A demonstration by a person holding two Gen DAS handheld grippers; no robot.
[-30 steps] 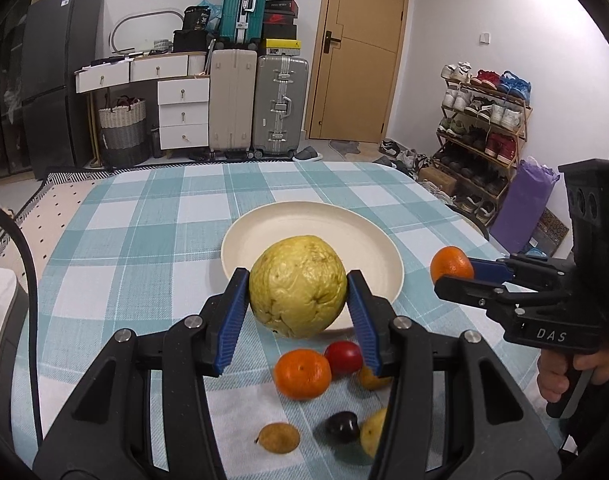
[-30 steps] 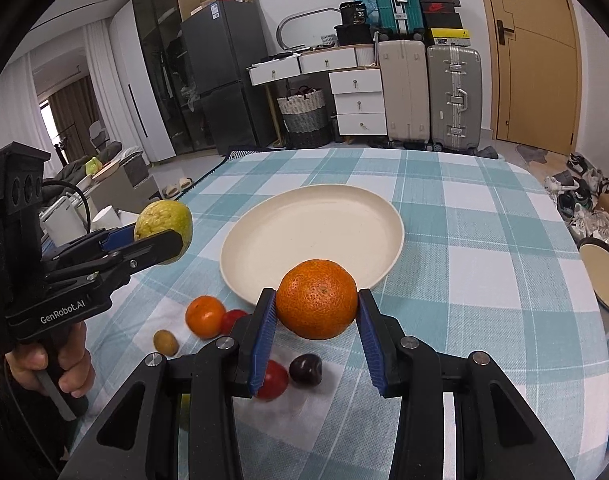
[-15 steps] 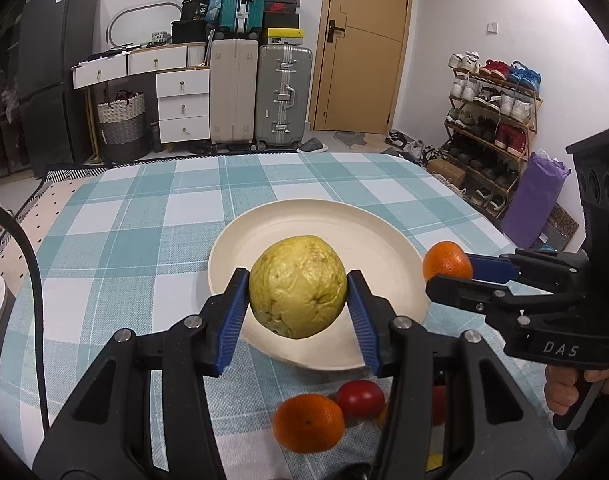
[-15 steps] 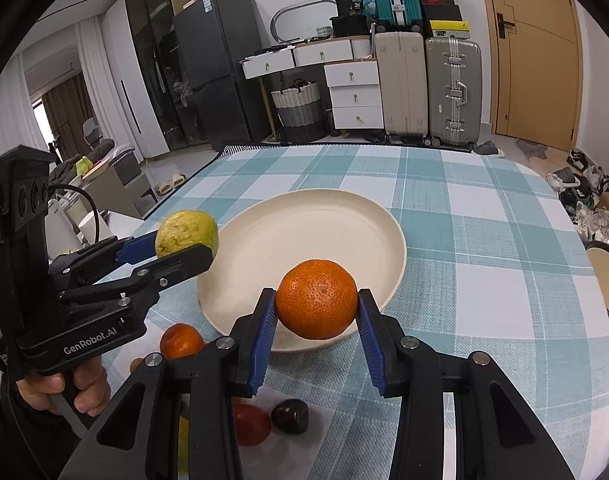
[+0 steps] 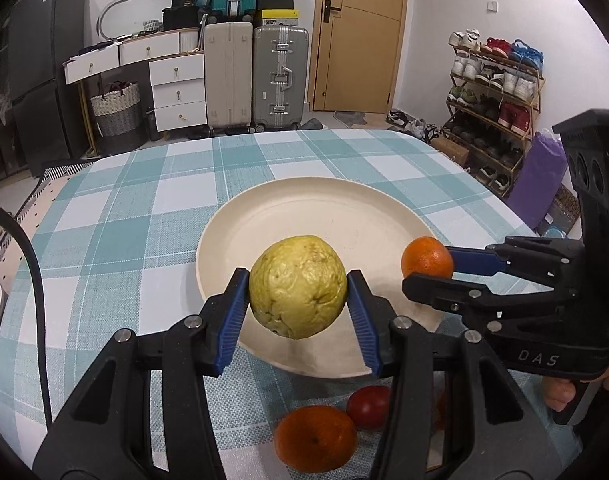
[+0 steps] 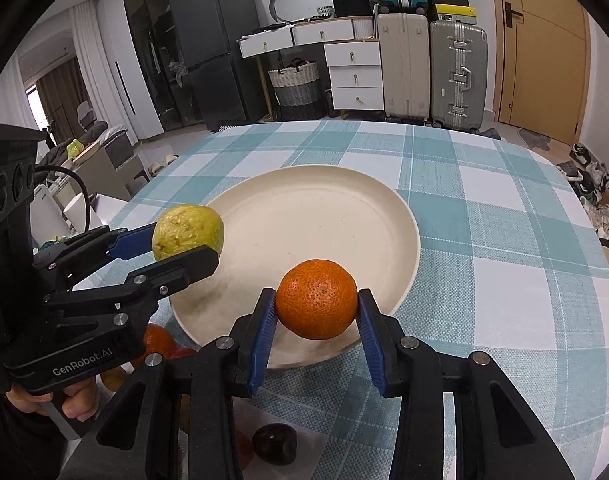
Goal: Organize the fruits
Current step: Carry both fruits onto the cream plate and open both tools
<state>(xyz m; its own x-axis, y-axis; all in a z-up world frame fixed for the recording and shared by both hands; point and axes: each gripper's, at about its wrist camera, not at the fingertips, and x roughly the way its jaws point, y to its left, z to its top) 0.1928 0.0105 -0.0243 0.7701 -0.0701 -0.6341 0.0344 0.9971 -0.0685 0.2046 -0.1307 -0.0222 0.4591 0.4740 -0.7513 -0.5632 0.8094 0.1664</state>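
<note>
Left gripper [image 5: 298, 288] was clamped on a yellow-green guava [image 5: 297, 286], held over the near-left rim of the cream plate [image 5: 324, 208]. Right gripper [image 6: 316, 304] was squeezed on an orange [image 6: 316, 299] above the plate's near-right rim. A second orange [image 5: 314, 444], a red fruit [image 5: 368, 406] and a dark fruit [image 6: 274, 442] lay on the checked tablecloth [image 5: 124, 208] just short of the plate.
</note>
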